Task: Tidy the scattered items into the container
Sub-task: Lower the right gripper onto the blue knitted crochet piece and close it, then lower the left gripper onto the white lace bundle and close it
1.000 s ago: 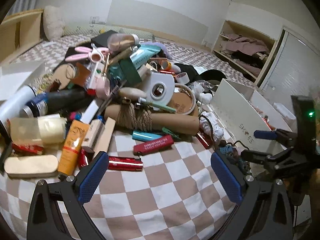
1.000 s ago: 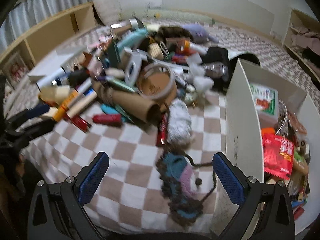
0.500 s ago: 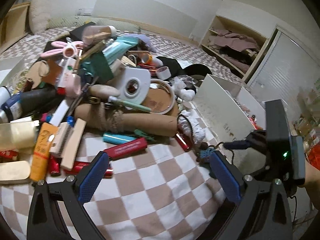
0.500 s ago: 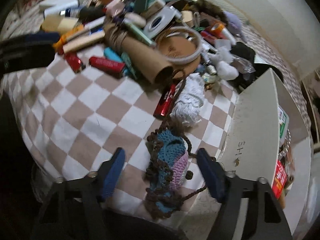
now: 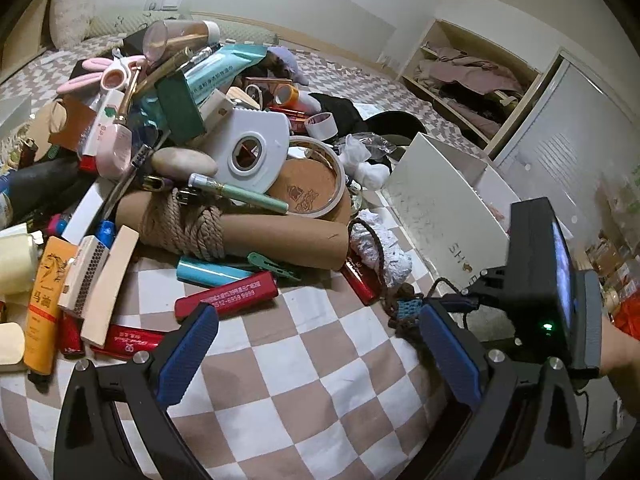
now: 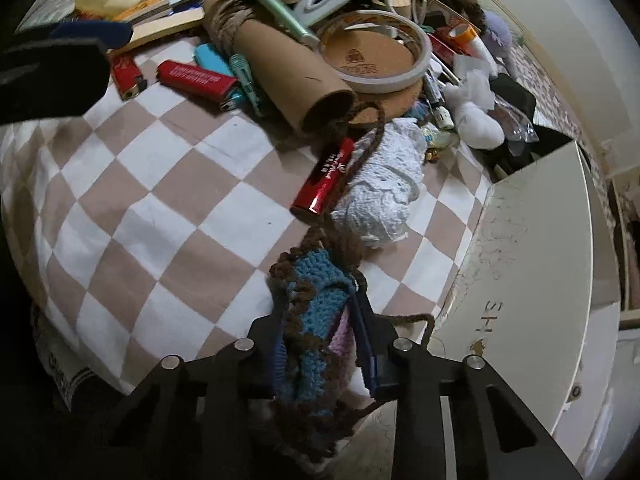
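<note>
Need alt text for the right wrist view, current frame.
The right hand-held gripper has just been closing and now pinches a blue, pink and brown crocheted pouch on a checkered cloth. A white box stands to the right; a clutter pile lies beyond.

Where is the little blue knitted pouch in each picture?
Left wrist view: crocheted pouch low right, peeking past the left gripper's right finger.
Right wrist view: pouch bottom centre, pinched in the right gripper.
Shared landmark: white box, right beside it.
</note>
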`<state>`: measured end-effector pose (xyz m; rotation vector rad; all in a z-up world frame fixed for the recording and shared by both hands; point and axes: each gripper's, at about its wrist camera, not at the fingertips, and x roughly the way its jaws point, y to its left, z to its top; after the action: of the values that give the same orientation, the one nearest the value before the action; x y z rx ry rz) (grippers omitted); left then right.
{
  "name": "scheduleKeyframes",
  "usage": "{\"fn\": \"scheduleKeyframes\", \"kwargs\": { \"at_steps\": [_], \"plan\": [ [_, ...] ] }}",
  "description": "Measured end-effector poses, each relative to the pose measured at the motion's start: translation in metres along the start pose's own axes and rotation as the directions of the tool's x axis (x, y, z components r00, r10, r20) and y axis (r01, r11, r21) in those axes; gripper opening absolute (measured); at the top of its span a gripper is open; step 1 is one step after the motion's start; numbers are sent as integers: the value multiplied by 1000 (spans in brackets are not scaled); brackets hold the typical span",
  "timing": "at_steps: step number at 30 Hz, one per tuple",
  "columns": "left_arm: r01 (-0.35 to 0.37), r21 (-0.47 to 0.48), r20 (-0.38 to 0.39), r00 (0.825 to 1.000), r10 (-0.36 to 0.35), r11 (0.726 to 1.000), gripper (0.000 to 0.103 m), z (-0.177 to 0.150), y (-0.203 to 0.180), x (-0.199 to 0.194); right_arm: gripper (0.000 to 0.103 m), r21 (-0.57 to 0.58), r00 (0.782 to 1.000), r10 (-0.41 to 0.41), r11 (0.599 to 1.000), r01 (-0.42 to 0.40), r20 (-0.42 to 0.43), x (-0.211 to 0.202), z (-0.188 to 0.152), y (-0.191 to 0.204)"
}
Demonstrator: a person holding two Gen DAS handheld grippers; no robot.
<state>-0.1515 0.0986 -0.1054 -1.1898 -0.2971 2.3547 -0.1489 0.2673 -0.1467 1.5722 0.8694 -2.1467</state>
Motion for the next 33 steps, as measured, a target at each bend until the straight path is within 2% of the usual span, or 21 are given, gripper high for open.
{"fn": "scheduleKeyframes", "kwargs": {
  "at_steps": [2,8,9,10,19,22,26,33],
  "plan": [
    [7,-7,-5,1000,-7,1000,101,0,-1,3,20,-1,1000,18,1000,-18,24,-5,-2,0],
    [23,-22,-19,1000,-23,999,98,3,-8,14,11,59,992,91,994,-96,88,-20,-14,-5],
    [29,-28,-24,999,-29,999,92,4,-10,17,11,72,989,106,991,-113,101,-23,-16,-7],
    [36,-35,-30,999,-37,999,90,5,-12,21,11,82,986,117,989,-127,115,-26,-19,-8],
    [81,-67,-65,994,-85,994,85,17,-34,45,9,130,956,204,964,-234,210,-46,-46,-13],
    [84,-72,-64,994,-88,994,85,28,-41,53,9,133,939,247,950,-284,240,-51,-52,-11],
    [49,-50,-73,996,-52,998,85,40,-51,65,9,135,911,301,928,-348,281,-57,-59,-10],
    [-71,49,-87,993,75,996,85,47,-73,86,9,133,869,359,897,-422,341,-67,-70,-8]
  ]
}}
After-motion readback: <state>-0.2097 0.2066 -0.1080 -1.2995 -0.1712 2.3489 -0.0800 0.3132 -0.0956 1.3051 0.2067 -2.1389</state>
